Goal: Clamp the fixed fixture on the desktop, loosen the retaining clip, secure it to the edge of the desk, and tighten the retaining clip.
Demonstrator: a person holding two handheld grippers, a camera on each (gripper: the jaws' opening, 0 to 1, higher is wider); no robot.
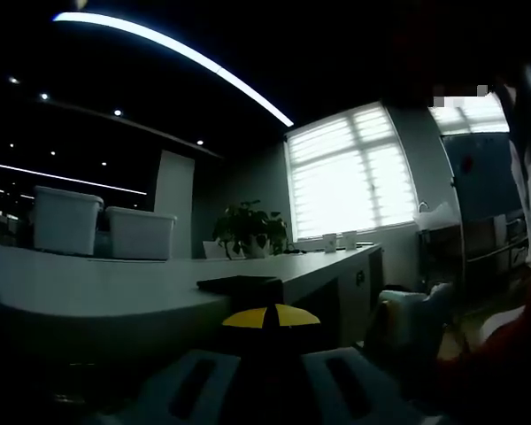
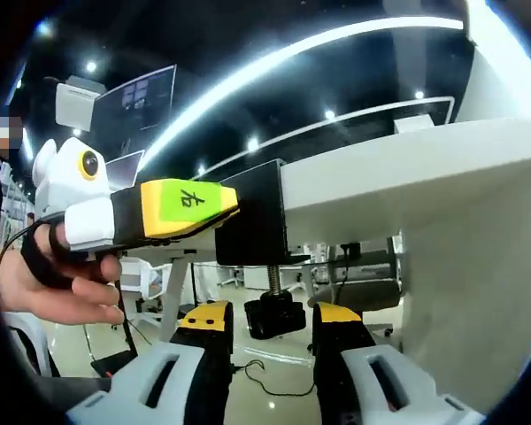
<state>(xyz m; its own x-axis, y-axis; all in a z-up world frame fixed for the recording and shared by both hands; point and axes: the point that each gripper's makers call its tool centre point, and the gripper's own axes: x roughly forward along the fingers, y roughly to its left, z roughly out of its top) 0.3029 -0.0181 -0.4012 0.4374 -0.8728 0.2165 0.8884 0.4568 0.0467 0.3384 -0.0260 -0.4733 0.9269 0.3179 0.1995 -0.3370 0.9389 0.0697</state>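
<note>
The desk (image 2: pixel 407 177) is seen from below its edge in the right gripper view, with the black fixture (image 2: pixel 252 221) already hooked over that edge. The left gripper (image 2: pixel 223 205) is brought in from the left, held by a hand (image 2: pixel 57 274), and its yellow tips are closed on the fixture's body, steadying it. Below, the threaded screw and its black knob (image 2: pixel 273 317), taken here as the retaining clip, hang between the jaws of the right gripper (image 2: pixel 273 320), which are spread wide and appear not to be touching it. The tightening step is judged to be in hand: next the right jaws need to be closed on the knob and turned until the pad bites the underside.

In the left gripper view the desk top (image 1: pixel 115 292) is seen from above, with storage bins (image 1: pixel 66 220), a plant (image 1: pixel 248 228) and a bright window (image 1: pixel 350 173) beyond. The fixture's dark top plate (image 1: pixel 239 283) lies on the surface; the view is dim, so the grip itself is not clearly made out there.
</note>
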